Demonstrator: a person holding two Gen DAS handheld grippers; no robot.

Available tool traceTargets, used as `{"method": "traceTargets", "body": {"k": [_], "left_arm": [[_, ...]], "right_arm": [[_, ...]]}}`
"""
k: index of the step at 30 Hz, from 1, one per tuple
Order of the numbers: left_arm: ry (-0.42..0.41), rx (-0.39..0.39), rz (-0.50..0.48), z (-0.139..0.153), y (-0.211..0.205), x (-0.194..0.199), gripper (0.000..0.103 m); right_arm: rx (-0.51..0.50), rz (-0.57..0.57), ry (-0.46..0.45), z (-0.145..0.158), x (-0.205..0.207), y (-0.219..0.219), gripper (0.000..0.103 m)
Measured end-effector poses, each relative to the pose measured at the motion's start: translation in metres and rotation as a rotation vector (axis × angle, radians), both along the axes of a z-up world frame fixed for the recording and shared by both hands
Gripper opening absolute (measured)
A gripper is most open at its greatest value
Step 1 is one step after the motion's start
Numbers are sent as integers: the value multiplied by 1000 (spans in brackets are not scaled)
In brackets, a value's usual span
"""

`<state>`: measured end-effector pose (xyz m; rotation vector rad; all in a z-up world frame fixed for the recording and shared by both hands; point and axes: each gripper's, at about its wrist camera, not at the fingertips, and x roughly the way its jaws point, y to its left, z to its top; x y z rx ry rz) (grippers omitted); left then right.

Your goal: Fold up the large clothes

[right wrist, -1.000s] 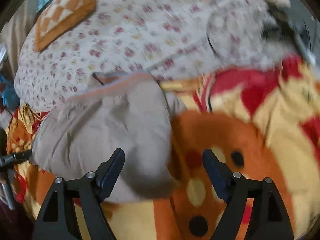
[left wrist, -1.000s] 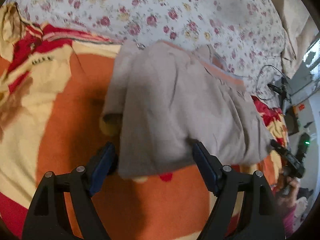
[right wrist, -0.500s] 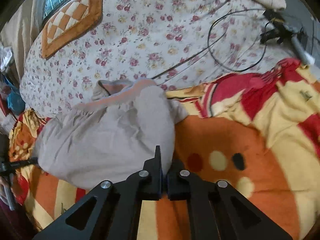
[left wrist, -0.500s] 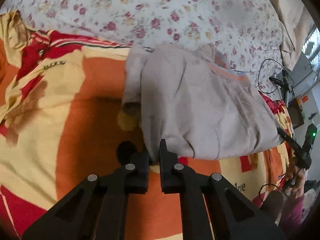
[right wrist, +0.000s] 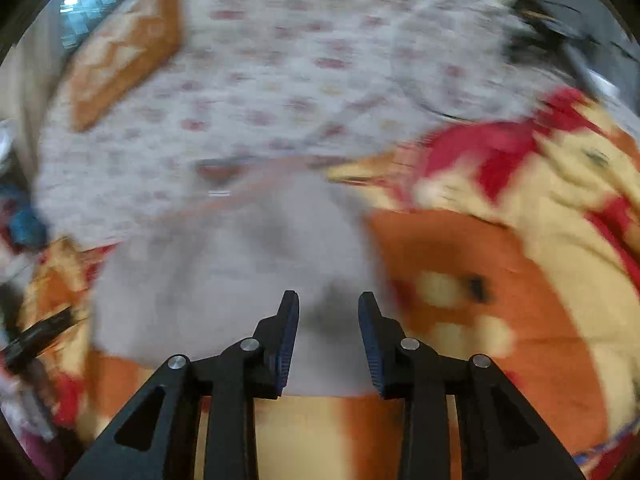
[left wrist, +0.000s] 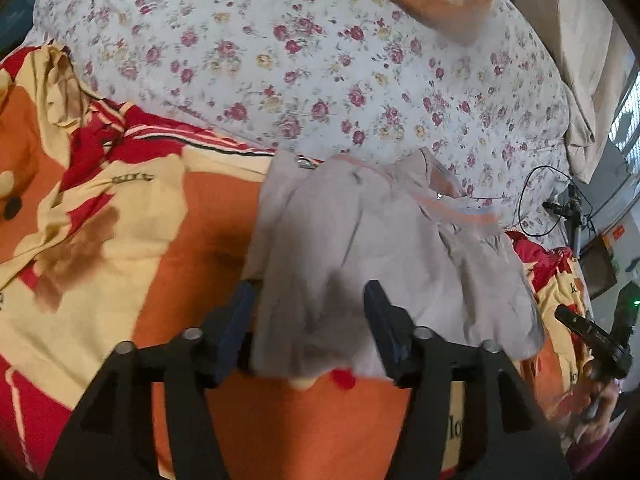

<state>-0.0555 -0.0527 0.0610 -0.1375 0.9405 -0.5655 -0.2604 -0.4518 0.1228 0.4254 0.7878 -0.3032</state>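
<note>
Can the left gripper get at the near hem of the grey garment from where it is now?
Probably yes. The left gripper is open, its jaws straddling the near hem of the grey garment, which lies on the orange blanket. Nothing lies between them.

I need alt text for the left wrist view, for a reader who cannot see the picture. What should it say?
The open left hand-held gripper straddles the near edge of a folded grey garment. The garment lies on an orange, red and cream blanket, with a floral bedsheet behind it.
</note>
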Motion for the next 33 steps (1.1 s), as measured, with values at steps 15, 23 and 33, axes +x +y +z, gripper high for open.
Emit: {"method": "traceTargets", "body": {"k": [15, 23, 33], "left_arm": [[25, 256, 90, -53, -35, 28, 70], [27, 258, 102, -54, -35, 26, 70], [40, 263, 108, -55, -35, 28, 74]], "right_arm": [[-254, 261, 155, -98, 185, 121, 33], [-201, 271, 143, -56, 167, 124, 42], [-230, 334, 155, -68, 213, 160, 43]]}}
